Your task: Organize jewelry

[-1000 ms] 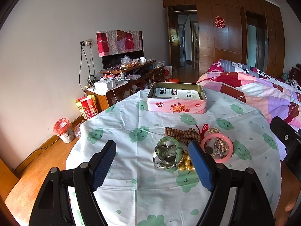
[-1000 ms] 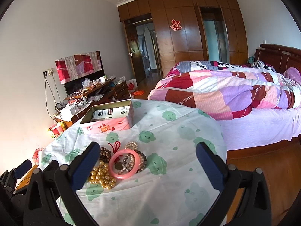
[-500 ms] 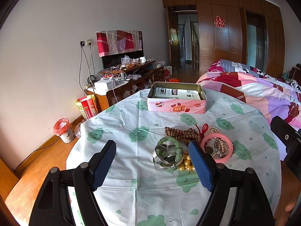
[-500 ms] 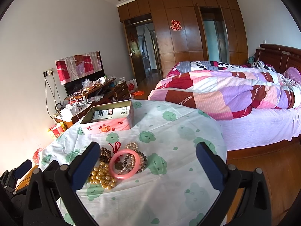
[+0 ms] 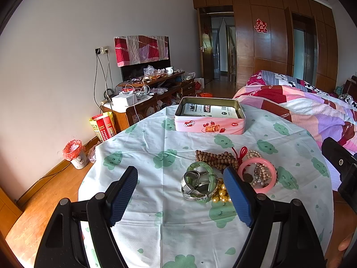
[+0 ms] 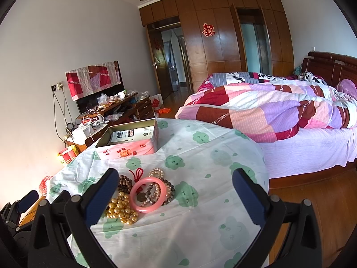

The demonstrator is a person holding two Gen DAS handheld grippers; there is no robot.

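Note:
A heap of jewelry lies on the round table's cloth [image 5: 156, 218]: a green bangle [image 5: 202, 167] over silver bracelets [image 5: 193, 187], brown wooden beads [image 5: 217, 159], gold pearls [image 5: 221, 197] and a pink bangle [image 5: 256, 175] around small bead strands. Farther back stands an open pink tin [image 5: 209, 117] with a paper inside. My left gripper [image 5: 180, 192] is open, hovering just short of the green bangle. My right gripper [image 6: 175, 194] is open too, near the pink bangle [image 6: 147, 195] and gold pearls [image 6: 120, 210], with the tin [image 6: 129, 141] beyond.
A bed with a patchwork quilt [image 6: 279, 111] runs along the table's right side. A cluttered low cabinet [image 5: 145, 98] and a small bin [image 5: 74, 154] stand by the left wall. The table's edge drops to wooden floor [image 6: 312, 212].

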